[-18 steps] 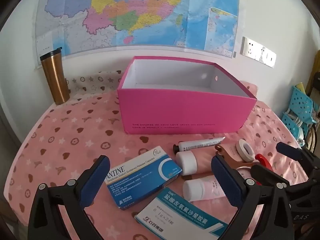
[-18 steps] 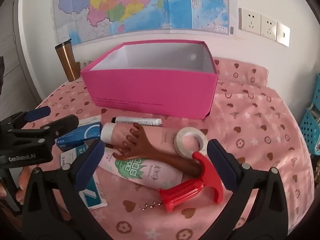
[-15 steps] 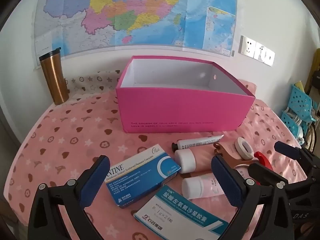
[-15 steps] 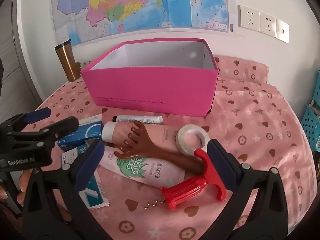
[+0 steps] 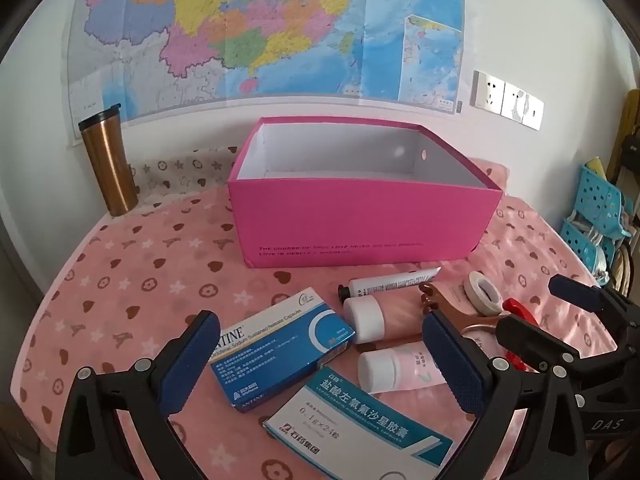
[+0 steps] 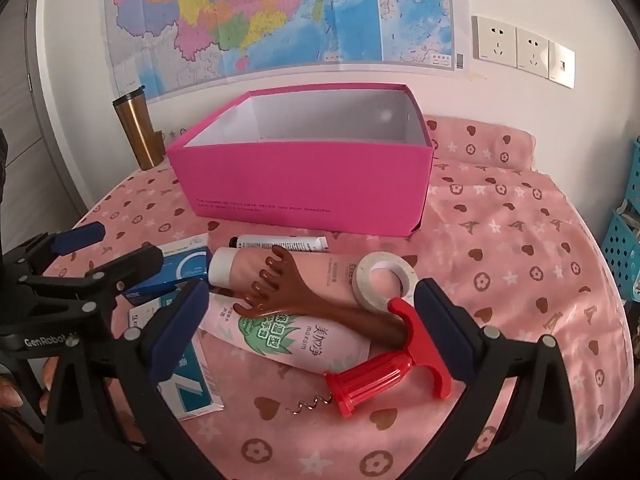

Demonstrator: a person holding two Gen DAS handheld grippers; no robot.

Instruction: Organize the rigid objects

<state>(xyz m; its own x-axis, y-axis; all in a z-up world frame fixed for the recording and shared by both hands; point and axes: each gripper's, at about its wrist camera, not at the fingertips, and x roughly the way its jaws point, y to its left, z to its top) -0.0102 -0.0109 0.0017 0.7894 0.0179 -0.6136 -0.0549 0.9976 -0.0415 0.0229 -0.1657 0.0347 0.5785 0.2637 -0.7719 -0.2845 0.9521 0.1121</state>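
both jaws spread wide, gripping nothing. below right gripper (image 6: 310, 324): red corkscrew (image 6: 384, 376), brown scratcher (image 6: 316, 304). pink box (image 6: 304, 184) bare inside.

Pink box (image 5: 360, 224) open-topped; bare cloth (image 5: 132, 280) beside the clutter.

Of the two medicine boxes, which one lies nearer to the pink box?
The dark blue medicine box. The white and teal medicine box lies closer to the left gripper, farther from the pink box.
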